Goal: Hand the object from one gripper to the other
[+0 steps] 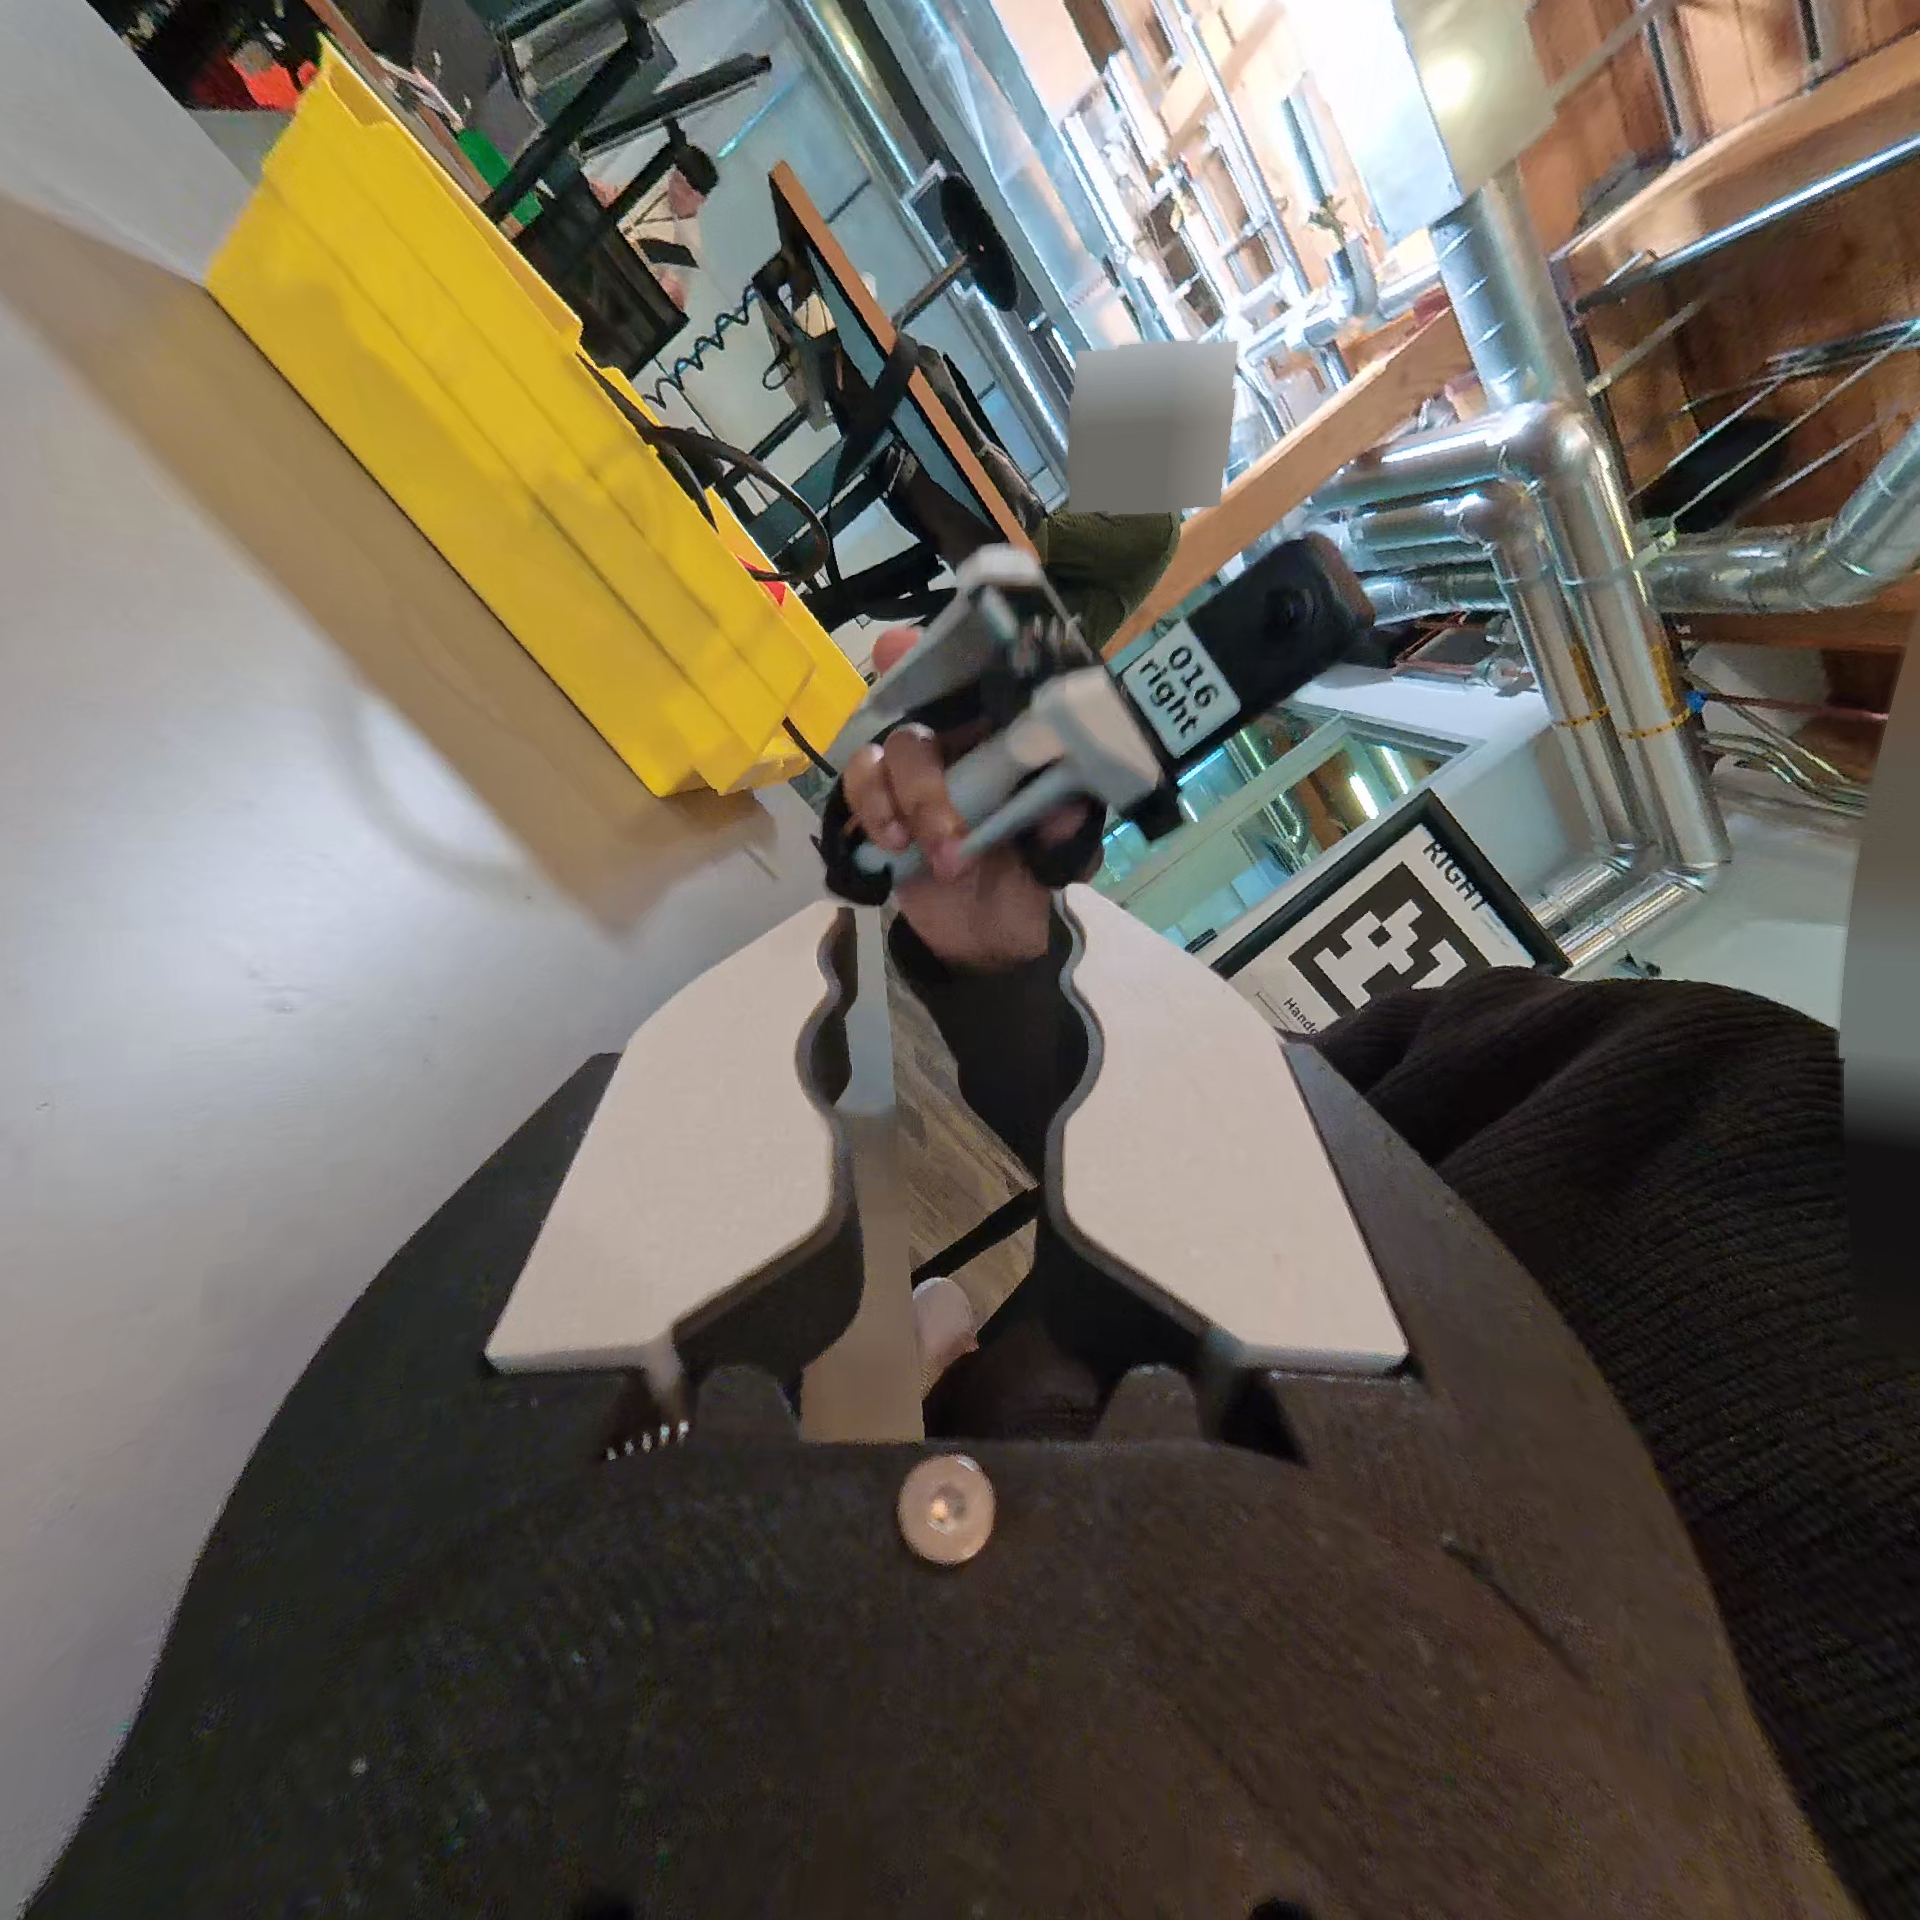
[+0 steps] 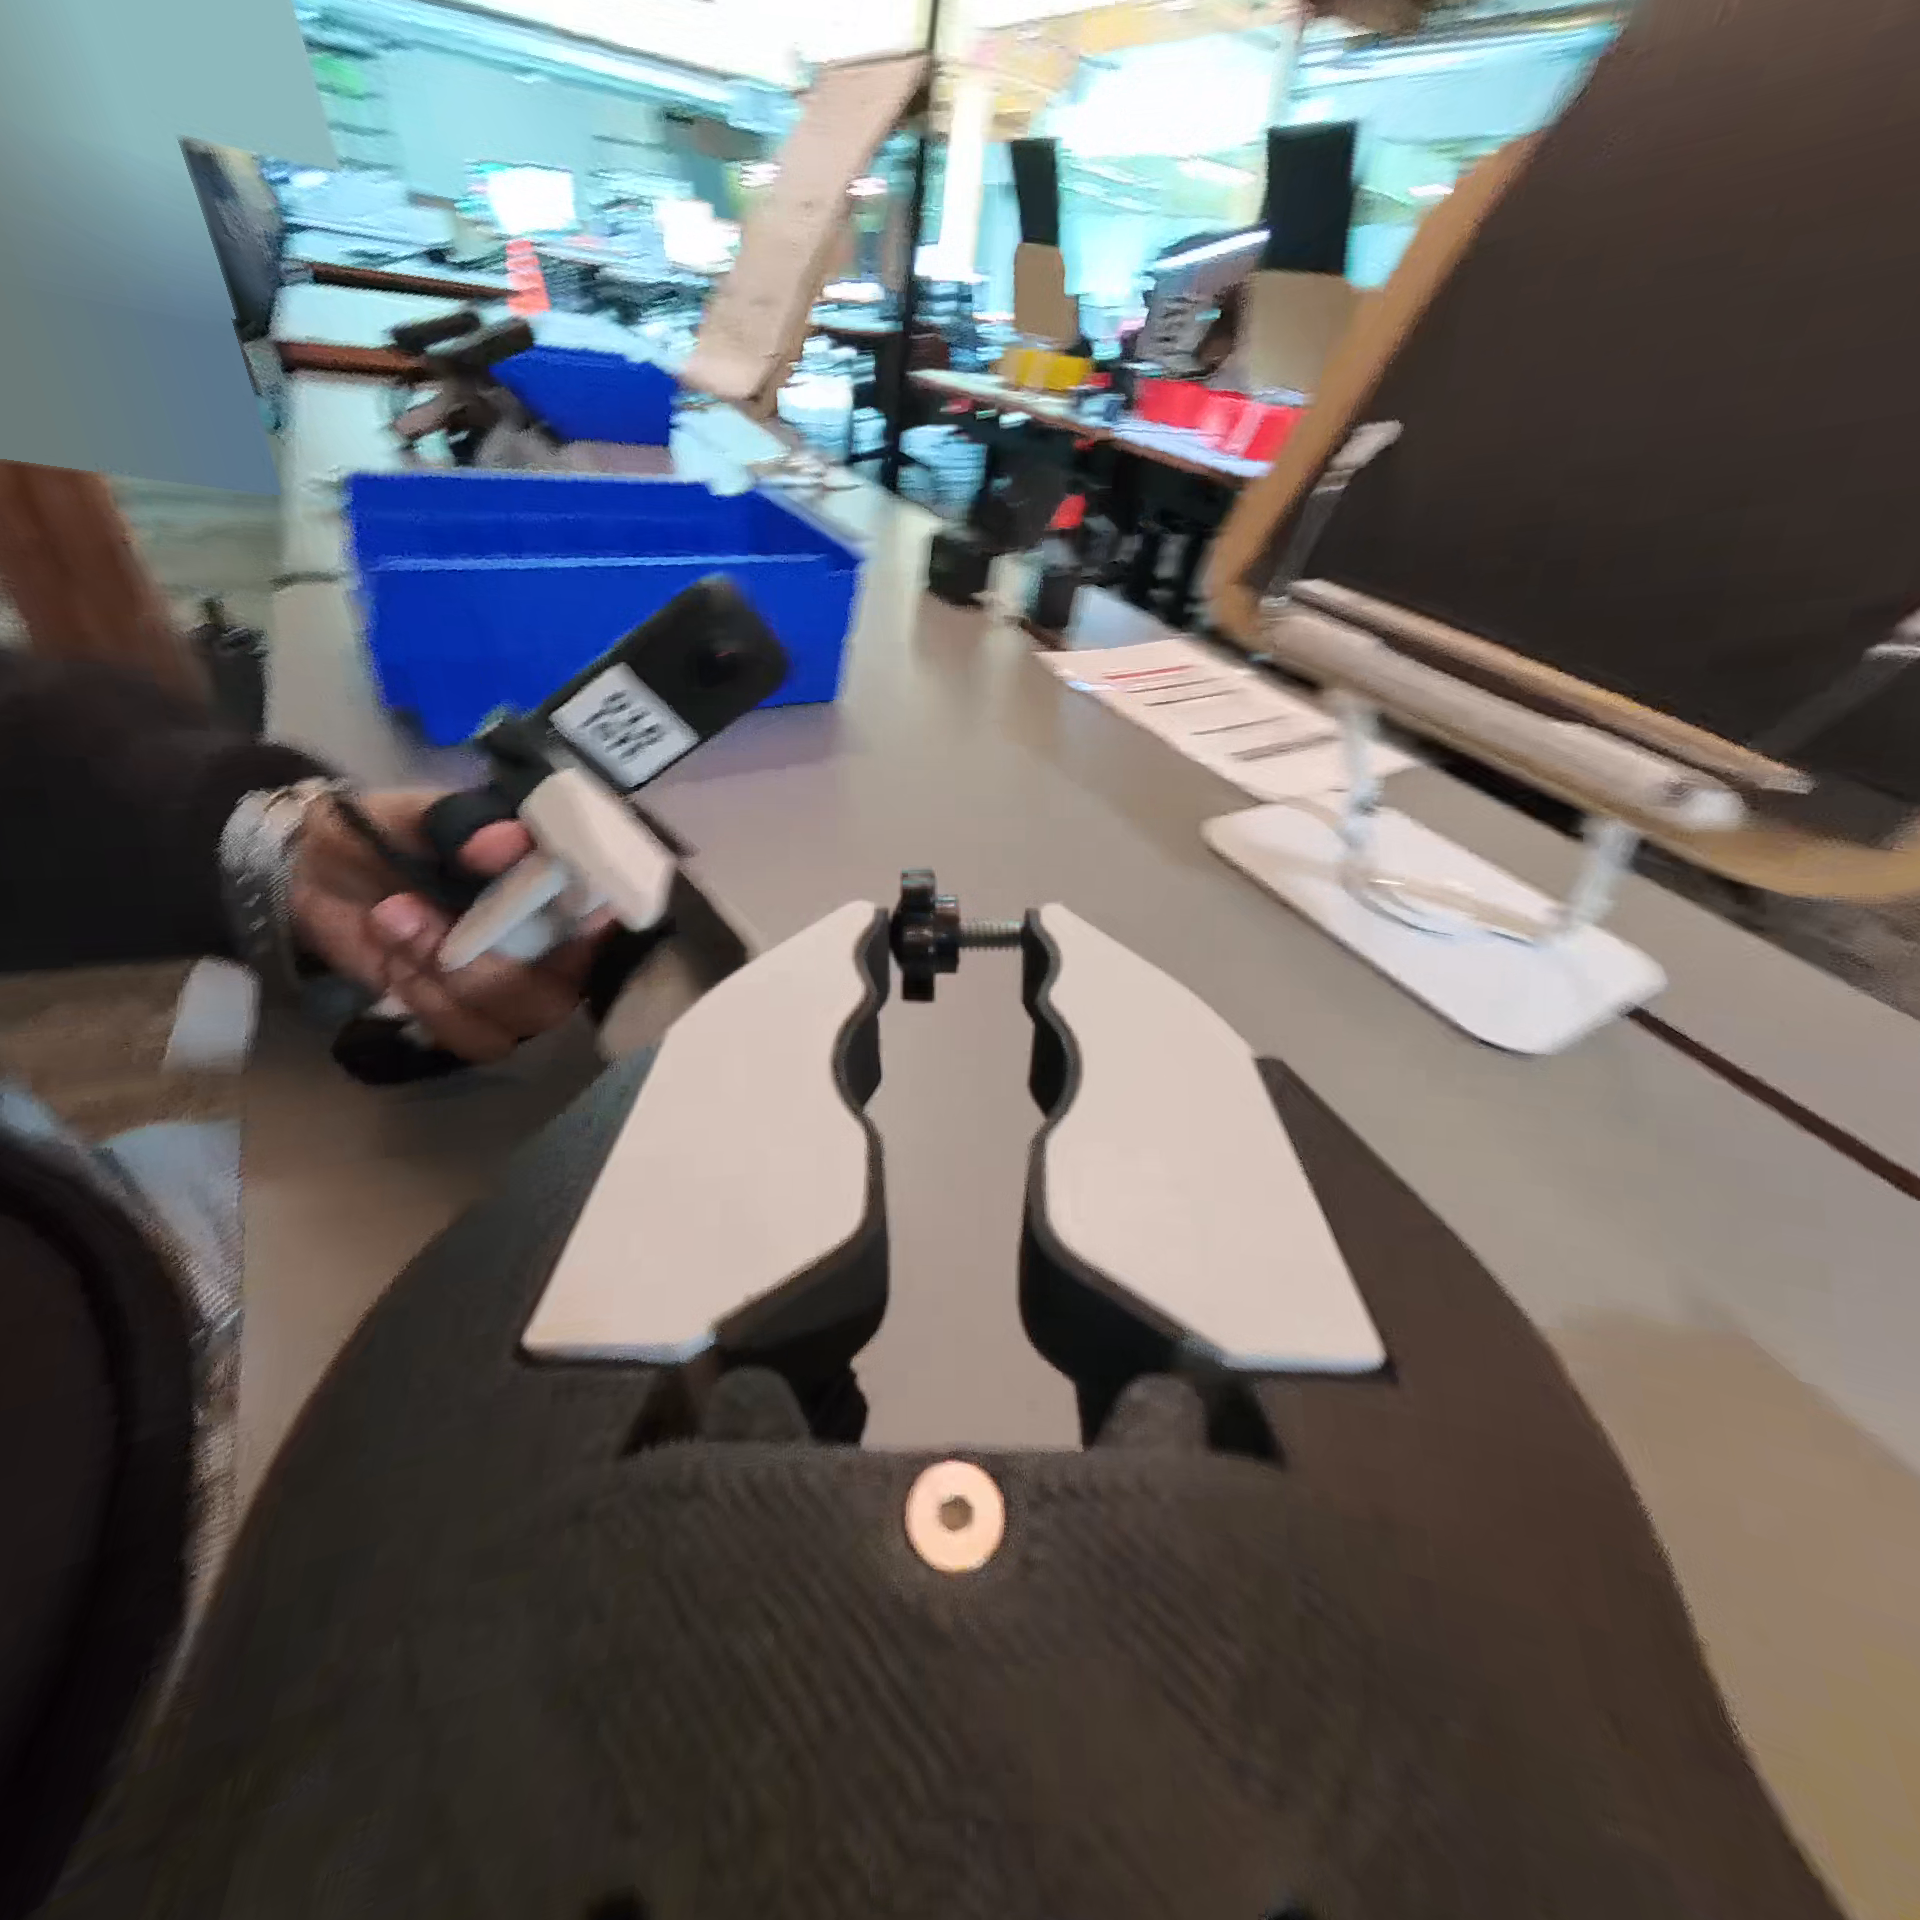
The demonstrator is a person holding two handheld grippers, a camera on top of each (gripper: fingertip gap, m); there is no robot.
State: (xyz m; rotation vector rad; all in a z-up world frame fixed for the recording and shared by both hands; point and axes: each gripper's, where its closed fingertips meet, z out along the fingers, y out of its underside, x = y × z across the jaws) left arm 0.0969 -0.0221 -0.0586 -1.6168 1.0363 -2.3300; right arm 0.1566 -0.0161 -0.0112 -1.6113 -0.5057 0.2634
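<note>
Over a grey tabletop in a busy workshop, with a blue bin standing at its far side and a yellow bin along another edge, a person works a handover between two hand-held tools. The right gripper is pinching a small black-knobbed screw at the very tips of its fingers, above the tabletop and clear of it. The left gripper is spread, with nothing between its fingers; the right wrist view shows it off to the left side in the person's hand, near the screw but apart from it. The two tools face each other without touching. Judging by this, the screw is in one gripper only, so either the pass has yet to be made to the empty left side or it has just ended on the right; the pictures alone do not settle which. The screw lies crosswise, its long axis running straight from one fingertip to the other, roughly level in the right wrist view, with the knob against the left finger and the bare threaded end pointing to the right finger.
</note>
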